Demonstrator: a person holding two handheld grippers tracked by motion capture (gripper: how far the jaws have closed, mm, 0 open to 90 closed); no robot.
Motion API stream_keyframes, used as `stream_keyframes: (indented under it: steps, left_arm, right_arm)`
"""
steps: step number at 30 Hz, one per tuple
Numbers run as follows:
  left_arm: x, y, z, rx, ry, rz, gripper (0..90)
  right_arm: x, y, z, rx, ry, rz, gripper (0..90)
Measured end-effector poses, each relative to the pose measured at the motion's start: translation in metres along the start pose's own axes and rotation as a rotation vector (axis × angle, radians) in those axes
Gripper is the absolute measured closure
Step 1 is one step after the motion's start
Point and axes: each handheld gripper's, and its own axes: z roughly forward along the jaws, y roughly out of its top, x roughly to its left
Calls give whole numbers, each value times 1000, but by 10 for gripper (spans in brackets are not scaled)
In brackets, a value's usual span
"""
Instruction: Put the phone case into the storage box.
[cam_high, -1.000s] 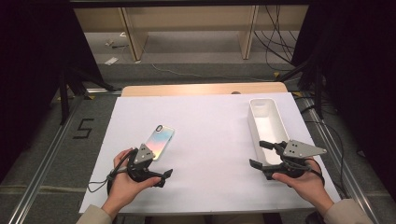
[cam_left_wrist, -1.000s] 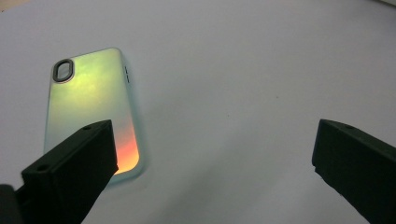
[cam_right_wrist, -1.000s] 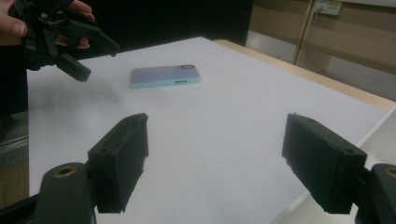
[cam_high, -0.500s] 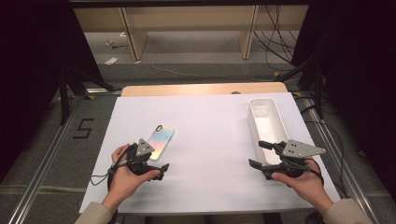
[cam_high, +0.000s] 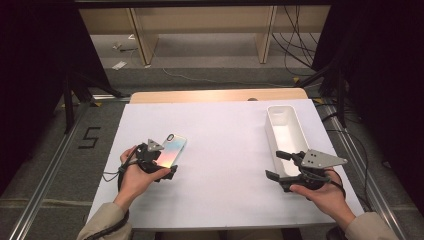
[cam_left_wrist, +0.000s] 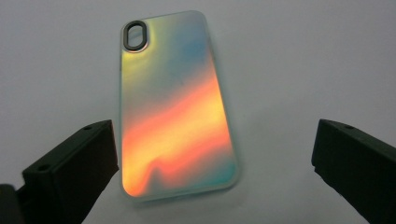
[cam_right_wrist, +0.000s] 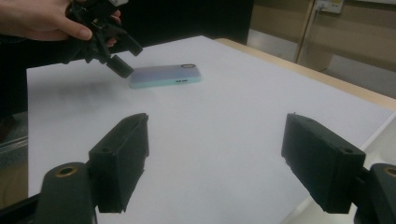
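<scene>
A phone (cam_high: 174, 149) with an iridescent orange-and-blue back lies flat on the white mat, camera hole at its far end. My left gripper (cam_high: 162, 167) hovers over the phone's near end. In the left gripper view the phone (cam_left_wrist: 175, 112) lies between the wide-open jaws of the left gripper (cam_left_wrist: 213, 133); the left jaw is close to its edge, the right one well apart. My right gripper (cam_high: 276, 165) stands open and empty at the right, beside the near end of a white tray (cam_high: 280, 107). The right gripper view looks past the right gripper (cam_right_wrist: 217, 126) to the phone (cam_right_wrist: 166, 75) and the left gripper (cam_right_wrist: 127, 58).
The long white tray lies along the mat's right side, and no contents show in it. The white mat (cam_high: 225, 150) covers a wooden table whose far edge (cam_high: 215, 95) shows. Beyond are shelf legs and cables on the floor.
My left hand has carried its gripper forward and to the right, from beside the phone's near end to over it. The right gripper has kept still.
</scene>
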Motion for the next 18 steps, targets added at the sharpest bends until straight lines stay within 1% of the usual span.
stream_keyframes:
  steps: [5, 6, 7, 12, 18]
  left_arm:
    - [10, 8, 11, 52, 23, -19, 6]
    - [13, 10, 15, 67, 30, -18, 12]
    - [13, 10, 15, 67, 30, -18, 18]
    - [16, 17, 26, 113, 35, -25, 21]
    - [17, 22, 36, 169, 55, -9, 25]
  right_arm:
    - [0, 0, 0, -2, 0, 2, 239]
    - [0, 0, 0, -3, 0, 4, 240]
    - [0, 0, 0, -3, 1, 4, 240]
    - [0, 0, 0, -2, 0, 3, 240]
    - [0, 0, 0, -3, 3, 5, 240]
